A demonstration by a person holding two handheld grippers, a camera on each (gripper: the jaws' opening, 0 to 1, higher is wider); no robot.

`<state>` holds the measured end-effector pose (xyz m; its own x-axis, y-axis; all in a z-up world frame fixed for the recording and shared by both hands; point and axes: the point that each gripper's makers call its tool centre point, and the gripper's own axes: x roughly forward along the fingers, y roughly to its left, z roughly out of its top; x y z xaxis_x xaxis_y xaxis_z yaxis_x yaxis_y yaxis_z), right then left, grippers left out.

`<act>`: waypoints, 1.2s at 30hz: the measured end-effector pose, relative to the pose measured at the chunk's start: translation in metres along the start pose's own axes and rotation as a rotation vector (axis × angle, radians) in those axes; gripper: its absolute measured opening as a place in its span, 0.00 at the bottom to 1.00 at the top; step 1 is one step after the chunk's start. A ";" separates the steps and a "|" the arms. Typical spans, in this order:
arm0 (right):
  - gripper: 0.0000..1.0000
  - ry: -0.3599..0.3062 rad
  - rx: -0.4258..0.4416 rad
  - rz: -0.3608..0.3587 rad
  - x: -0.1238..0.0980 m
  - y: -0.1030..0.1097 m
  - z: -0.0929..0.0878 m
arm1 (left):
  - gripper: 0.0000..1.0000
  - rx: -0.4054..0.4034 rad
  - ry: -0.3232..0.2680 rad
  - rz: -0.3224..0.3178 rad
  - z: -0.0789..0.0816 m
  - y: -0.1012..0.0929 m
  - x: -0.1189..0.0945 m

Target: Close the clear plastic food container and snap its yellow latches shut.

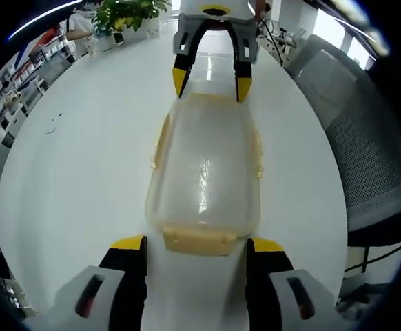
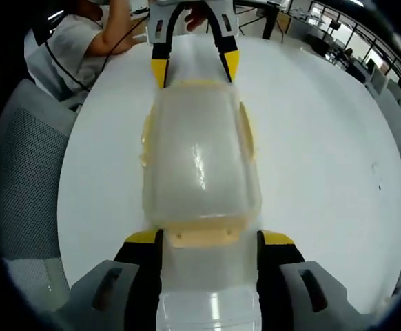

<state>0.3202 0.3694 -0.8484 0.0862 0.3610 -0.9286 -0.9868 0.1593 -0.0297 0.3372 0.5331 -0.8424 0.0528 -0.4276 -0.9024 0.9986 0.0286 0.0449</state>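
Note:
The clear plastic food container point(image 1: 204, 162) lies lengthwise on the white table point(image 1: 76, 179), its lid on top. Yellow latches show at its near end point(image 1: 200, 240) and along both long sides point(image 1: 258, 153). My left gripper point(image 1: 197, 244) is open, its yellow-tipped jaws standing either side of the near end latch. My right gripper point(image 1: 211, 81) is open at the far end, facing me. In the right gripper view the container point(image 2: 200, 158) runs away from my right gripper point(image 2: 211, 238), which straddles the end latch point(image 2: 206, 236). The left gripper point(image 2: 195, 69) is open at the opposite end.
A grey mesh chair point(image 1: 373, 158) stands at the table's edge, also seen as a chair point(image 2: 28, 186). Potted plants point(image 1: 125, 14) sit at the far rim. A person in white point(image 2: 83, 41) leans on the table. A clear plastic piece point(image 2: 207, 310) lies between the right jaws.

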 end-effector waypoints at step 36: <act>0.37 0.102 -0.109 0.068 0.002 0.004 0.002 | 0.35 0.043 0.033 -0.044 0.000 -0.004 0.004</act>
<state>0.3166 0.3721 -0.8495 0.0098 0.2713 -0.9624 -0.9994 0.0353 -0.0002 0.3329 0.5312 -0.8458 0.0093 -0.3978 -0.9174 0.9993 -0.0289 0.0227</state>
